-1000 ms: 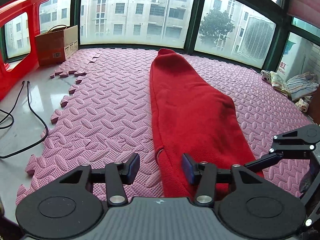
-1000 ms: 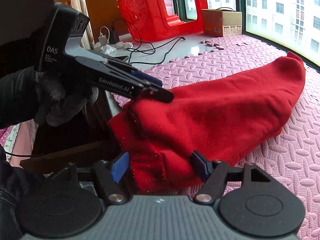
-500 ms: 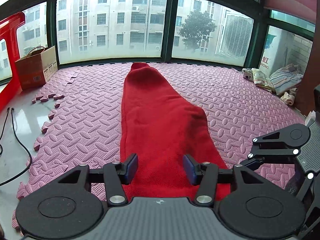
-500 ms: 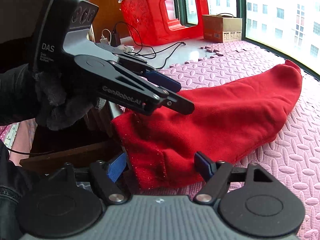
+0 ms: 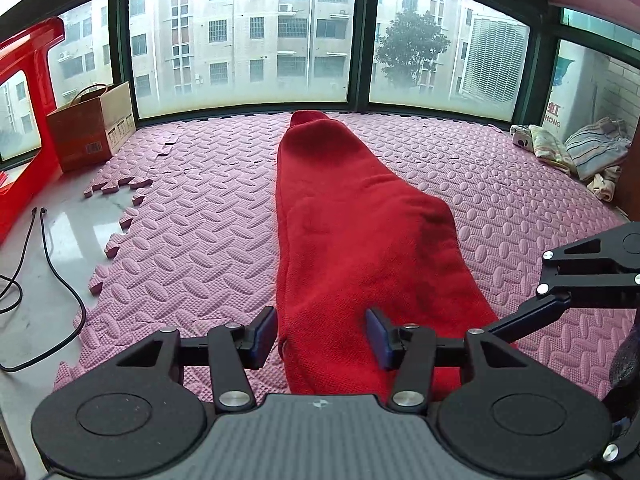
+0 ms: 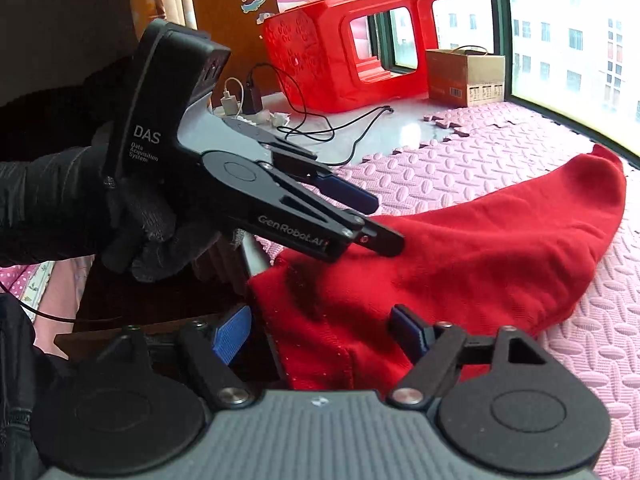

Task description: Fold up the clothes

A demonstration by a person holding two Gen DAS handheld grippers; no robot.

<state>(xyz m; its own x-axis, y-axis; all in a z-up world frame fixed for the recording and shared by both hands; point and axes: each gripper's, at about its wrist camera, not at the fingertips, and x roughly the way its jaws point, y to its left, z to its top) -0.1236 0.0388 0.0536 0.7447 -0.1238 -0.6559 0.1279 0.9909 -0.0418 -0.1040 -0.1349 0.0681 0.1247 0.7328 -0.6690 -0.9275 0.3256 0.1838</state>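
Left gripper (image 5: 322,336) level, jaws wide apart astride the red garment's (image 5: 360,248) near end on the foam mat (image 5: 200,240), gripping nothing. Right gripper (image 6: 320,330) likewise spread, empty.

Left wrist cam: sits low behind left gripper (image 5: 322,332), looks straight along red garment (image 5: 360,240) toward windows (image 5: 240,36), close to near hem, pink foam mat (image 5: 200,232) spread ahead. Right gripper (image 5: 556,300) pokes in at right edge.

Right wrist cam: behind right gripper (image 6: 322,330), close over garment's (image 6: 480,260) near end, faces across it toward red stool (image 6: 340,44) and cardboard box (image 6: 464,76). Left gripper (image 6: 360,216) fills left-centre.

Shared: garment, mat (image 6: 600,340), box (image 5: 92,128), stool (image 5: 28,120), cables (image 5: 60,280) on floor, plus each sees other gripper.
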